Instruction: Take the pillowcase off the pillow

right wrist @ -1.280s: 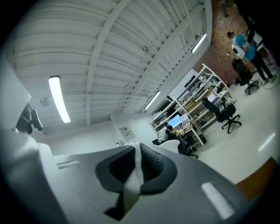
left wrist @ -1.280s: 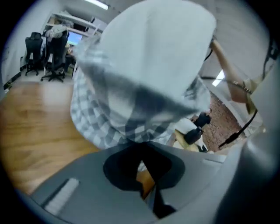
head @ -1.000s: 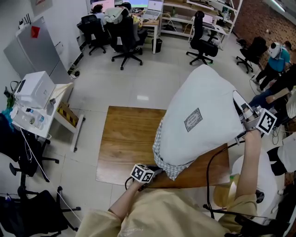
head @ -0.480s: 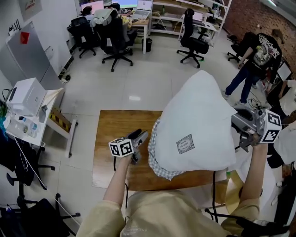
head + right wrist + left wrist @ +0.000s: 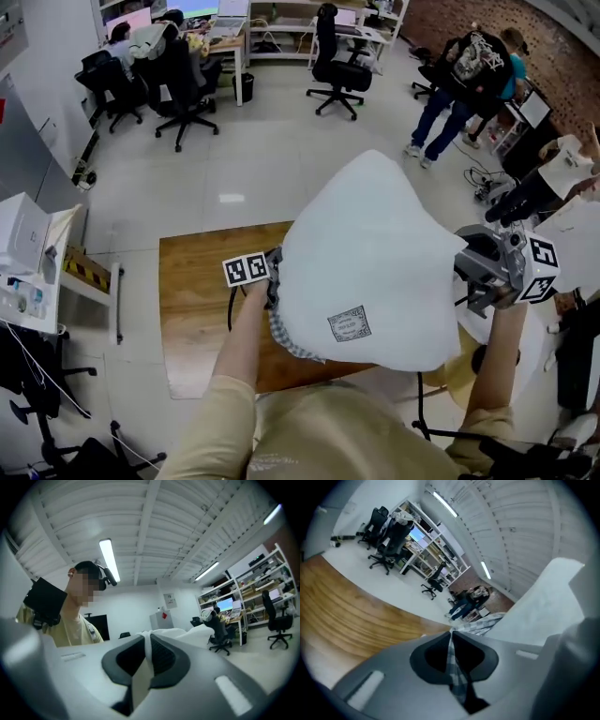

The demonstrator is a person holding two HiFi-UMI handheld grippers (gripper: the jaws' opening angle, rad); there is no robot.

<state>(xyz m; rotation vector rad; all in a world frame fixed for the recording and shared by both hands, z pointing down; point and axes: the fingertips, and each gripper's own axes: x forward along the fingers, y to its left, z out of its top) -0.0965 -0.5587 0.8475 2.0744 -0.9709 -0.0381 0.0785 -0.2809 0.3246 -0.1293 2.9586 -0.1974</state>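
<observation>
I hold a white pillow [image 5: 375, 253] with a small label up in the air over the table. The checked pillowcase [image 5: 281, 330] bunches along its lower left edge. My left gripper [image 5: 272, 281] is at that edge. Its jaws have just been closing, and in the left gripper view the left gripper [image 5: 451, 641] is shut on a strip of the checked cloth [image 5: 480, 625]. My right gripper [image 5: 466, 272] holds the pillow's right side. In the right gripper view the right gripper [image 5: 147, 644] is shut on a fold of the pillow's white cloth [image 5: 165, 633].
A wooden table [image 5: 197, 291] lies below the pillow. Office chairs [image 5: 178, 89] and desks stand at the back. Two people [image 5: 464, 75] stand at the back right. A white cabinet [image 5: 19, 234] sits at the left, and dark chair legs [image 5: 37, 375] are near it.
My left gripper left the pillow's bottom edge, swung out to the left and up, then closed on the checked cloth at the left edge. The pillow and right gripper sank a little.
</observation>
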